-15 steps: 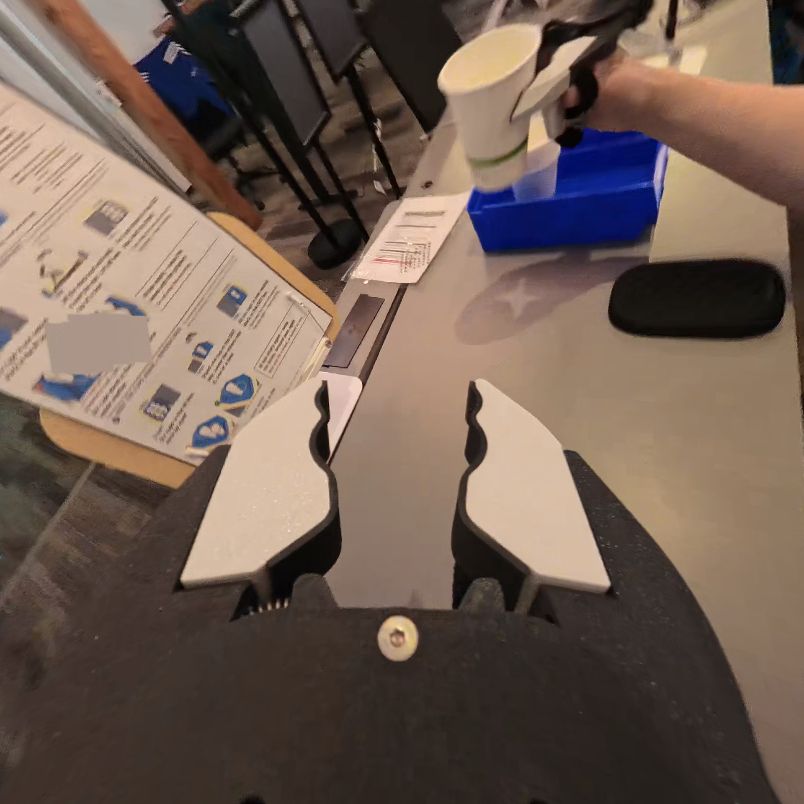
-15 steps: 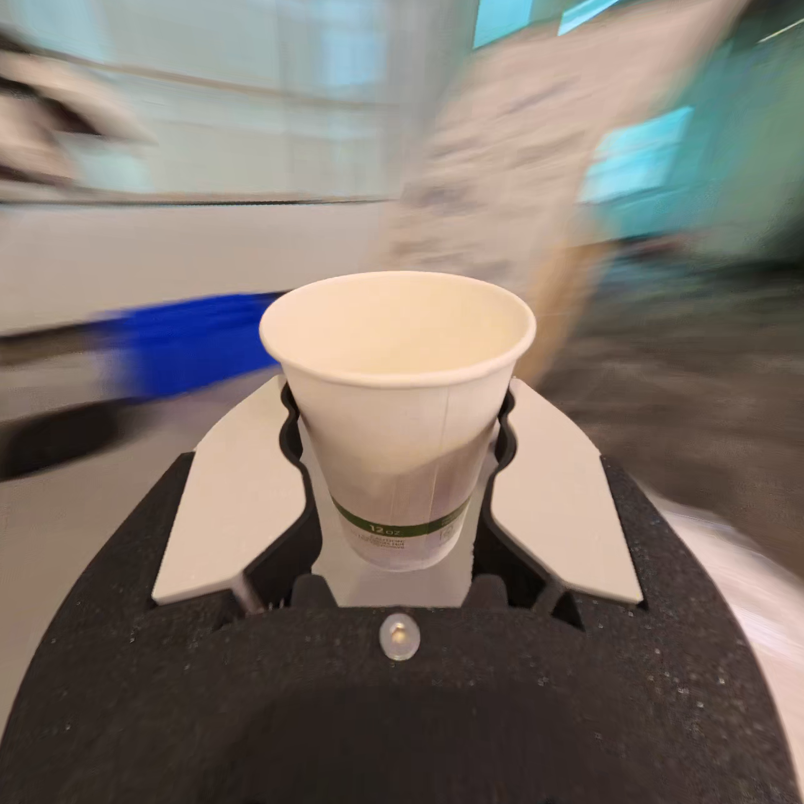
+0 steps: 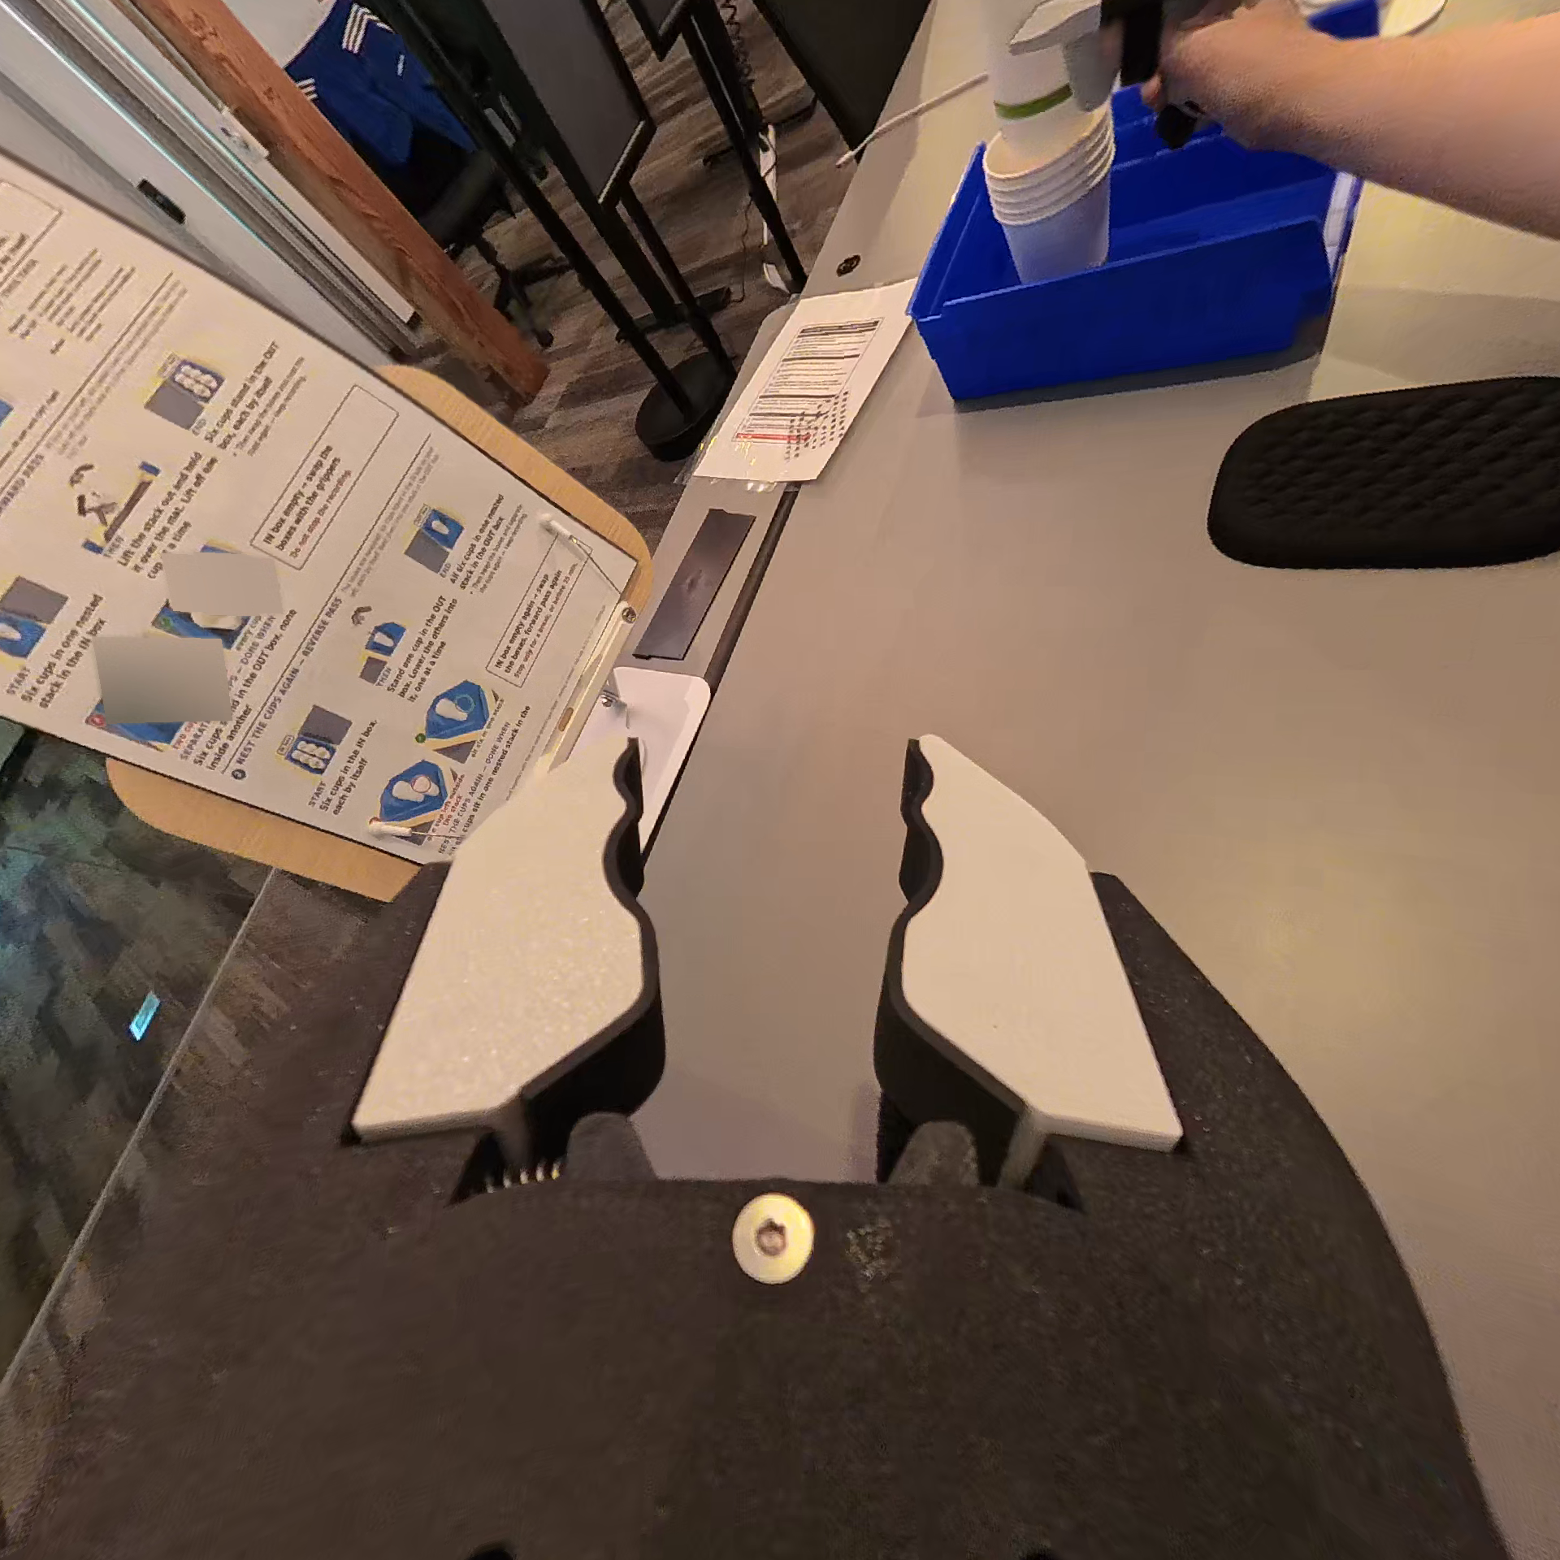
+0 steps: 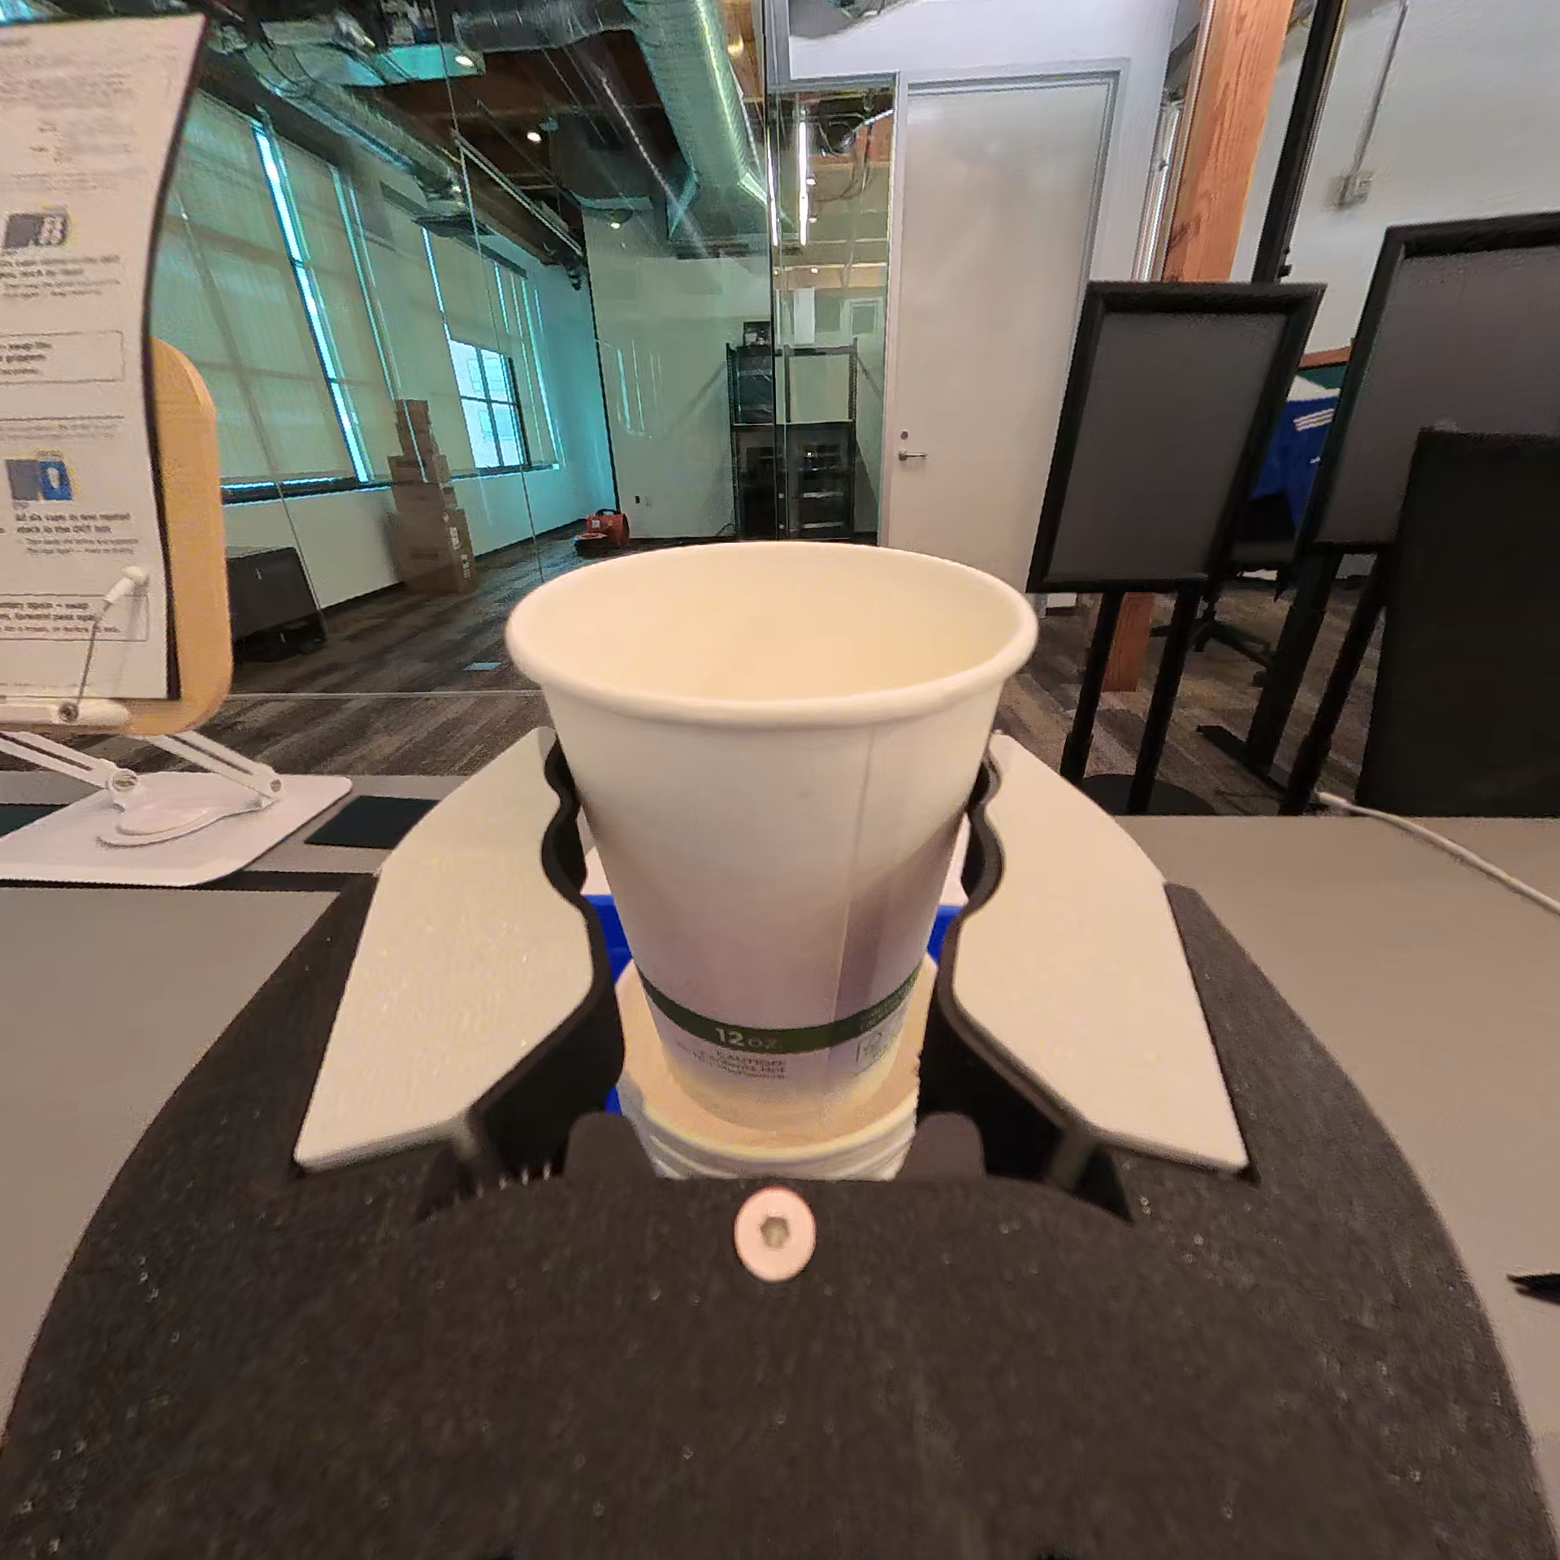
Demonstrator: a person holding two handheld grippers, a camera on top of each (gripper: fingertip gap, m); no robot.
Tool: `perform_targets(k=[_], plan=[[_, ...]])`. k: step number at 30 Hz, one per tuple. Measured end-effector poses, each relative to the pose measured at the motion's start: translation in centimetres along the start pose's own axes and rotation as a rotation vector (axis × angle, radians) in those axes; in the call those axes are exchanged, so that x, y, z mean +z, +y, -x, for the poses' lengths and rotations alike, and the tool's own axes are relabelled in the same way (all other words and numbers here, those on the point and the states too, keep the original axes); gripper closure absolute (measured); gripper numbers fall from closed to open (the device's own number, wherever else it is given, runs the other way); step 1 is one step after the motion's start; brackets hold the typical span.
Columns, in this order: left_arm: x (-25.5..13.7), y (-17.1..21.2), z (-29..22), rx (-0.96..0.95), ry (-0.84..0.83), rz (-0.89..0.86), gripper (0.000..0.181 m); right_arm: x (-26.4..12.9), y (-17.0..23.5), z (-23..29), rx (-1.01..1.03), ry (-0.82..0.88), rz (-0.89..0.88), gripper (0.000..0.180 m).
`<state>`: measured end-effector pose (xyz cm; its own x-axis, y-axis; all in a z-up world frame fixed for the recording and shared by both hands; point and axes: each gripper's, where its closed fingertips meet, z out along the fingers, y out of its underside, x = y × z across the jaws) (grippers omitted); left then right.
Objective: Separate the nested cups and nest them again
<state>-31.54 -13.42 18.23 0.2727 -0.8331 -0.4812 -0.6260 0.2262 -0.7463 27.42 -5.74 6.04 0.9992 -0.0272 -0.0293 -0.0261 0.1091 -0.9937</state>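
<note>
Print on the instruction sheet (image 3: pixel 253 540), paper slip (image 3: pixel 810 380) and cup (image 4: pixel 760 844).

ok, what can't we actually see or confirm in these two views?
- Left wrist view: held cup has its rim cut off by the top edge; right gripper mostly out of frame.
- Right wrist view: stack and blue bin mostly hidden by cup and gripper body; cup count unclear.
</note>
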Motion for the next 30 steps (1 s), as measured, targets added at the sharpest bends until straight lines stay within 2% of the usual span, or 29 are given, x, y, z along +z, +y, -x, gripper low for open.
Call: perform_targets(k=[9,18,24,27,29,30], plan=[[-0.1,-1.1,-2.0,0.048,0.023,0.01,0.123,0.0,3.5,0.8,-0.02,-0.01,0.077,0.09],[0.6,-1.5,-3.0,0.054,0.053,0.004,0.122,-1.0,6.4,0.6,-0.111,0.038,0.279,0.09],[0.3,-1.2,-3.2,0.043,0.048,0.003,0.121,-2.7,8.3,0.4,-0.176,0.043,0.466,0.068],[-0.8,0.4,-3.0,0.011,0.014,0.03,0.12,-5.5,5.7,1.1,-0.221,-0.015,0.442,0.069],[-2.1,2.4,-2.5,-0.037,-0.039,0.068,0.121,-7.8,2.6,0.1,-0.246,-0.009,0.4,0.082],[-2.7,3.8,-2.0,-0.079,-0.079,0.101,0.123,-8.6,1.6,-1.2,-0.263,0.009,0.402,0.095]])
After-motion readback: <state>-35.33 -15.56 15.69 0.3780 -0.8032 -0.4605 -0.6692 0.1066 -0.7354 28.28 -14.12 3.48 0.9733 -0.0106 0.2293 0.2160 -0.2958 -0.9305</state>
